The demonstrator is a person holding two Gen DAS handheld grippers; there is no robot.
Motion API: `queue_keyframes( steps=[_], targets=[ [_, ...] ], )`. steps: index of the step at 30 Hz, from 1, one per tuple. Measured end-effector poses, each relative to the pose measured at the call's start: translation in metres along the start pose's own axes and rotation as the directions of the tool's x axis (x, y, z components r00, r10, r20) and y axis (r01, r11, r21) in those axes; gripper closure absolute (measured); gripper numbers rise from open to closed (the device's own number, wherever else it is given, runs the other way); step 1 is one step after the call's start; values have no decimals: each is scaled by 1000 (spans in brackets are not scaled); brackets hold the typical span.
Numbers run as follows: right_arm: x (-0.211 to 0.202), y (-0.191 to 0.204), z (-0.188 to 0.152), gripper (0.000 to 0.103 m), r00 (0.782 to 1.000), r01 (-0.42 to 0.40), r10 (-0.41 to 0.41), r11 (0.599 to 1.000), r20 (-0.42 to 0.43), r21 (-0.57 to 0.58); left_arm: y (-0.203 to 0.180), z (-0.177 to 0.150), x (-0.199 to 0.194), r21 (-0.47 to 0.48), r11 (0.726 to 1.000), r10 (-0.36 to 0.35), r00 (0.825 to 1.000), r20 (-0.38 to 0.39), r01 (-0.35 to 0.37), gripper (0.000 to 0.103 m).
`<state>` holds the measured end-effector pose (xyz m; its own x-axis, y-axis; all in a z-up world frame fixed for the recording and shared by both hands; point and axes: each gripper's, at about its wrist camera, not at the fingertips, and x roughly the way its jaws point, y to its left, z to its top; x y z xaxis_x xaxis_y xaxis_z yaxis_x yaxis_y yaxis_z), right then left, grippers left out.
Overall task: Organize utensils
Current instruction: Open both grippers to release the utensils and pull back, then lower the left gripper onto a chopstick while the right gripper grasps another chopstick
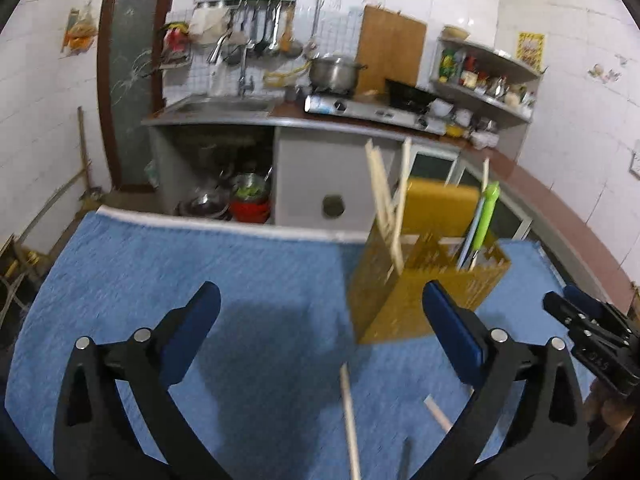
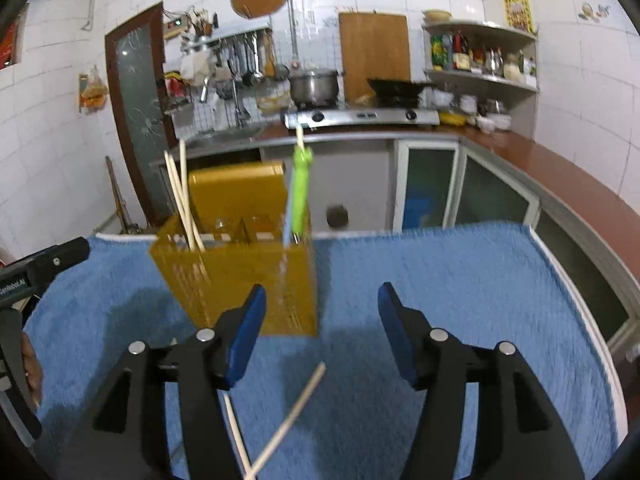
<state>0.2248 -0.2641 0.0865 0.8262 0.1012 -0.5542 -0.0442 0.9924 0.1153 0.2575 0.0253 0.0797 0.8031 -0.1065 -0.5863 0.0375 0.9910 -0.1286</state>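
The left gripper [image 1: 320, 332] stands wide apart over the blue towel [image 1: 160, 280], with 2 chopsticks [image 1: 350, 420] lying loose on the towel between and just short of its fingers, untouched. The right gripper [image 2: 322, 332] is also apart and empty; the same 2 sticks cross beneath its left finger [image 2: 244, 340], and the yellow holder [image 2: 240, 272] with chopsticks and a green-handled utensil [image 2: 300, 196] stands just beyond that finger.

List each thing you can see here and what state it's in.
Yellow slotted plastic utensil holder: upright on blue towel.
Green-handled utensil: standing in holder.
Wooden chopsticks in holder: leaning.
Two loose wooden chopsticks: lying crossed on towel.
Left gripper: jaws open, empty.
Right gripper: jaws open, empty.
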Motion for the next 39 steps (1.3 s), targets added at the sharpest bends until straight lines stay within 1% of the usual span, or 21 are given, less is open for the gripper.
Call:
queue_keyframes(
  steps=[2,5,6,9,12,17,21,23,25,26,28,29,30,31,32,33,34,35,36,37,39],
  targets=[
    [4,-3,-11,43,1000,12,-12,1000,-18,4,3,-11,3,-11,1000,9,999,-30,-9,5],
    [14,-5,-29,43,998,30,-30,999,-61,12,5,-27,16,-20,1000,-6,995,-102,4,5],
    [18,-5,-33,43,997,33,-32,999,-75,17,5,-35,22,-15,1000,-1,992,-130,-1,5],
    [32,-7,-50,43,992,38,-35,999,-120,26,0,-53,35,23,999,29,984,-173,-25,5],
    [46,-5,-62,43,988,39,-36,999,-151,20,-7,-66,51,66,996,66,972,-226,-53,5],
    [61,-3,-73,43,982,45,-40,999,-185,24,-13,-80,67,97,994,82,958,-275,-57,5],
    [70,-1,-72,43,977,48,-43,999,-208,17,-15,-85,72,94,994,87,959,-271,-63,6],
    [74,0,-72,43,973,48,-44,999,-226,11,-15,-86,76,84,995,70,954,-291,-48,11],
    [78,3,-73,44,968,45,-44,999,-249,0,-15,-86,79,76,996,61,951,-304,-40,27],
    [79,3,-73,45,966,45,-45,999,-256,-6,-16,-86,80,75,997,56,950,-309,-34,30],
    [82,5,-74,62,960,48,-52,999,-277,-20,-17,-86,80,78,997,45,948,-314,-22,39],
    [83,5,-76,64,957,36,-40,999,-288,-20,-18,-86,81,78,997,41,947,-318,-17,41],
    [83,5,-76,66,957,30,-35,999,-288,-21,-19,-87,82,80,997,38,945,-325,-13,47],
    [81,5,-77,70,957,27,-33,999,-289,-24,-19,-87,83,80,997,37,943,-332,-11,53],
    [81,5,-77,74,956,18,-24,1000,-292,-25,-19,-88,85,80,997,37,940,-338,-10,55],
    [80,6,-77,84,956,7,-15,1000,-294,-26,-20,-89,86,81,997,38,940,-340,-10,59],
    [80,6,-76,90,954,-9,0,1000,-300,-28,-21,-89,87,83,996,41,939,-343,-14,60],
    [80,6,-75,91,952,-17,5,999,-307,-38,-21,-89,87,88,996,45,938,-344,-15,62],
    [79,7,-75,92,951,-19,2,999,-310,-50,-22,-89,87,91,996,46,937,-345,-15,66],
    [79,8,-74,94,950,-23,3,998,-313,-61,-21,-88,87,89,996,45,936,-348,-15,68],
    [79,7,-73,95,946,-34,8,997,-323,-73,-22,-87,85,76,997,36,936,-350,-10,71]
  ],
)
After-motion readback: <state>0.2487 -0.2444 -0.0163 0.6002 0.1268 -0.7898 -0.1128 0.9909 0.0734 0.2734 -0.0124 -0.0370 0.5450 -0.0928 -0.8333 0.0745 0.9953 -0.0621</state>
